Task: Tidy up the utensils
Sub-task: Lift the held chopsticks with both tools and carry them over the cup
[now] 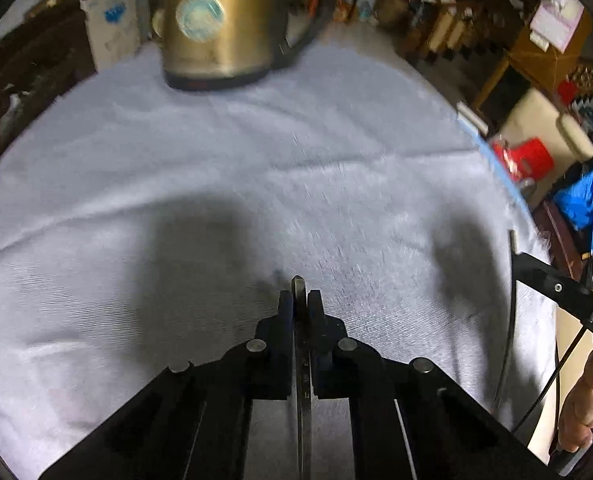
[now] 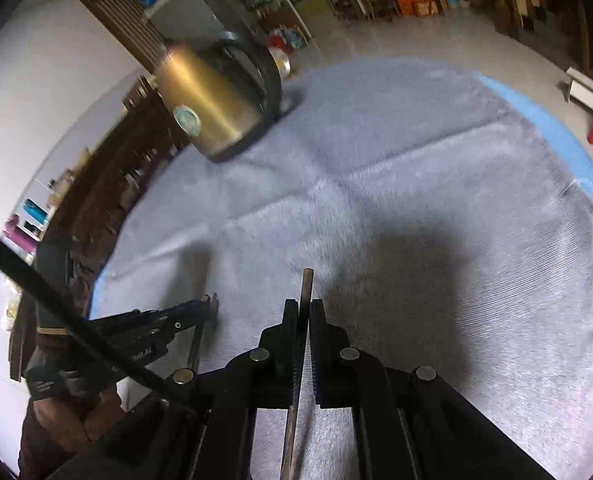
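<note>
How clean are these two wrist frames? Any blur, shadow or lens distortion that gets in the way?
Left wrist view: the brass kettle and grey cloth are motion-smeared, the left gripper and its clamped flat utensil sharp; dark shadows fall ahead. Right wrist view: similar streaking on the cloth, a heavy shadow ahead of the right gripper and its thin rod; fisheye bends the cloth's edges, corners vignetted.

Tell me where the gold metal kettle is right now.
The gold metal kettle stands at the far edge of the grey tablecloth, top left in both wrist views, well beyond both grippers.
</note>
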